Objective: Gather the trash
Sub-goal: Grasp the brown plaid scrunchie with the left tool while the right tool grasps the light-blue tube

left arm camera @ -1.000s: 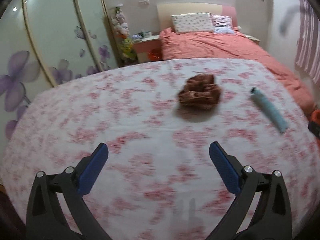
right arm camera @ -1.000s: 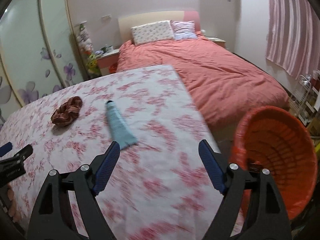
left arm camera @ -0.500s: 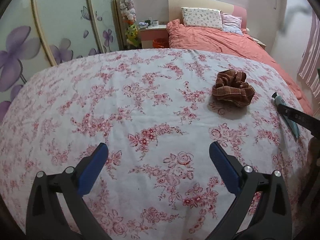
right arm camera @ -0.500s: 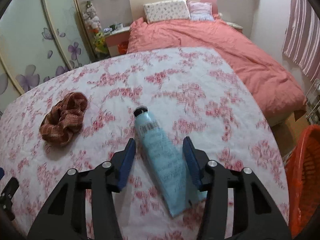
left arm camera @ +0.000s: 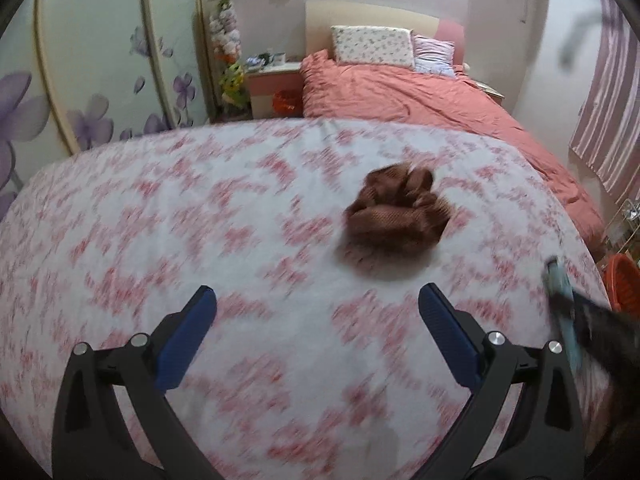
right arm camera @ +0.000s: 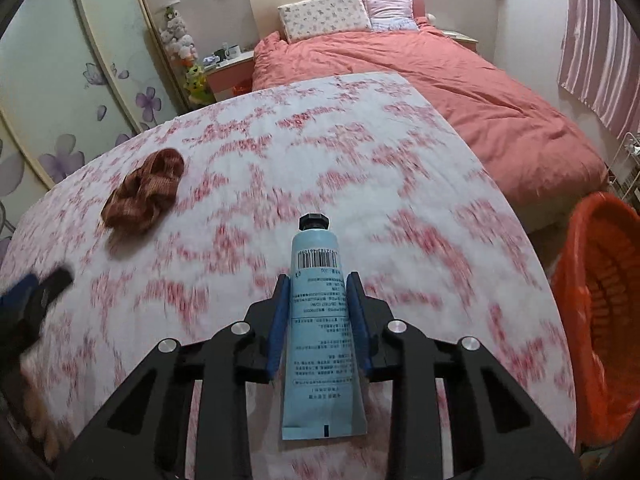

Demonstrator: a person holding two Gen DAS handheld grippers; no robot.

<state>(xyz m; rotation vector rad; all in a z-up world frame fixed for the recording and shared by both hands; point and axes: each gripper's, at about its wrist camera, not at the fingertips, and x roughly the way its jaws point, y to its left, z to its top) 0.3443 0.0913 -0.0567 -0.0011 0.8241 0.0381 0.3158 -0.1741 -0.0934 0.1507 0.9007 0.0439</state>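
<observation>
your right gripper [right arm camera: 316,300] is squeezing the blue tube [right arm camera: 320,320]; its jaws have just been closing in, and the blue pads are now pressing on both sides of the tube, near the middle; the tube's black cap [right arm camera: 314,221] is pointing away from you, and its flat end is hanging back toward you; the tube is sitting over the flowery sheet [right arm camera: 360,184], but you cannot tell if it is touching the sheet or is up in the air.

your left gripper [left arm camera: 316,320] is standing wide, with nothing between its blue pads; it is hanging over a bare part of the sheet; the brown scrunchie [left arm camera: 394,216] is lying on the sheet in front of it and a bit to the right, well apart from the pads.

in the right wrist view the scrunchie is lying to the left of the tube, well apart from it; nothing is lying between the two.

the orange basket [right arm camera: 600,320] is standing off the right edge of the sheet, near your right gripper; nothing is lying on the sheet between the tube and the basket.

behind the sheet a bed with a pink blanket [right arm camera: 440,80] is taking up the back of the room; two pillows [right arm camera: 324,16] are resting at its head; a closet door with purple flowers [left arm camera: 92,80] is standing on the left; striped curtains [right arm camera: 596,40] are hanging on the right.
</observation>
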